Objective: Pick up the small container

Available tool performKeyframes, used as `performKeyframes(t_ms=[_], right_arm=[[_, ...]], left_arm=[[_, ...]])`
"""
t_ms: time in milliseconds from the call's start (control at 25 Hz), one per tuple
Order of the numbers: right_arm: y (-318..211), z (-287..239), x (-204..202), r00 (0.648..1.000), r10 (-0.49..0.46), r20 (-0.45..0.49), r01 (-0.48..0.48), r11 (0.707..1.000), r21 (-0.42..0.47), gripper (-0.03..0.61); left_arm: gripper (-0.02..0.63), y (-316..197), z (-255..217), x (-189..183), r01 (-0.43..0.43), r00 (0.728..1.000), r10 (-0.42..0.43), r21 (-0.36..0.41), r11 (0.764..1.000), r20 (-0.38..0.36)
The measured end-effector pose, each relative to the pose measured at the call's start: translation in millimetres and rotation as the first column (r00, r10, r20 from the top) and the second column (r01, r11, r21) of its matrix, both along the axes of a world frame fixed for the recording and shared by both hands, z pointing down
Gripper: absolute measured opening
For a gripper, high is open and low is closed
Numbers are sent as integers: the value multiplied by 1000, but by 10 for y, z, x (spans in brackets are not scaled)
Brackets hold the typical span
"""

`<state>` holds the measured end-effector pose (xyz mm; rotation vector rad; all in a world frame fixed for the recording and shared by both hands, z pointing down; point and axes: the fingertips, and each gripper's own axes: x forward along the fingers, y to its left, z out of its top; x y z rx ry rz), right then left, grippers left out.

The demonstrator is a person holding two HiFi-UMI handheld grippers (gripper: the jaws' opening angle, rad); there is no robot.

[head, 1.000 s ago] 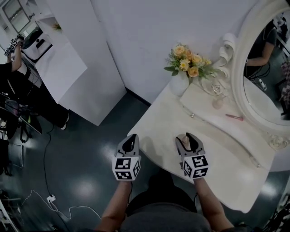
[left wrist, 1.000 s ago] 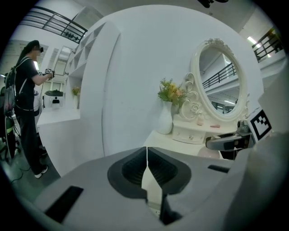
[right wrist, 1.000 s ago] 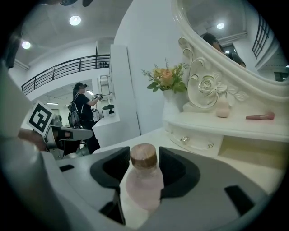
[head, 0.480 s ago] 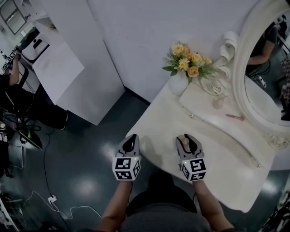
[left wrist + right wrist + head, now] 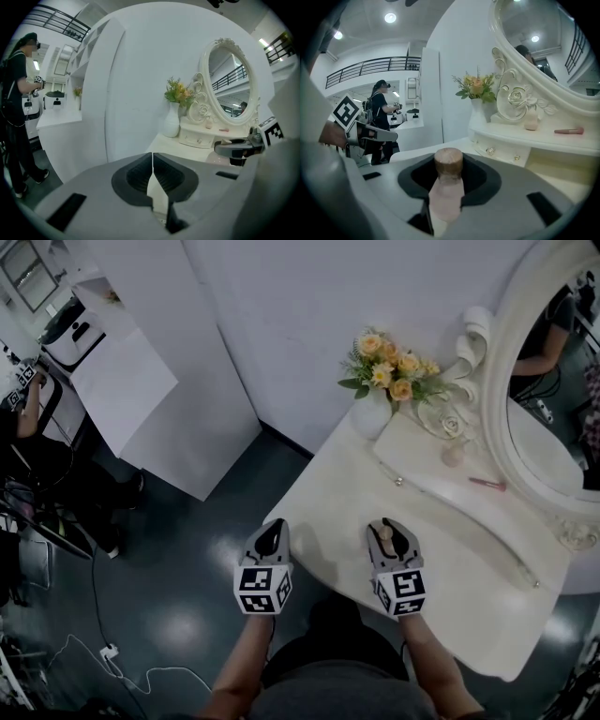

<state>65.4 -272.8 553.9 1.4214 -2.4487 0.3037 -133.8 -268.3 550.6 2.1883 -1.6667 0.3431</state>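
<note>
Between the jaws of the right claw [image 5: 388, 531] stands the small container [image 5: 447, 190], a pale pink bottle with a brown cork-like cap. Its long axis is upright, and the cap rises clear above the jaw line. The bottle sits dead centre in the claw, not off to either side. The jaws are closing on it, and in the right gripper view their inner faces look to be meeting the bottle's body on both sides. Whether its base rests on the surface [image 5: 337, 484] cannot be made out, as the jaws hide it.

So the coming move probably needs no further reach or sideways correction. Once the squeeze is firm, a straight lift along the bottle's axis should do, and keeping the claw level would stop the bottle tipping.

Beside it, near the surface's front left edge, the left claw [image 5: 152, 173] hangs with its jaws pressed together on nothing. It is well apart from the container and has no part in this grasp.
</note>
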Motion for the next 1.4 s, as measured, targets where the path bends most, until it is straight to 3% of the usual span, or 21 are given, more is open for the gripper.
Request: performKeyframes(t_ms=[520,1400], right_arm=[[42,-64,-21,999,19,37,-19,1000,-3,132],[141,-809,90,996,39,86,-49,992,120,133]], left_arm=[[11,21,-51,-6,-2,1000,2,11,1000,9],[11,87,-216,88,-26,1000,26,54,998,11]])
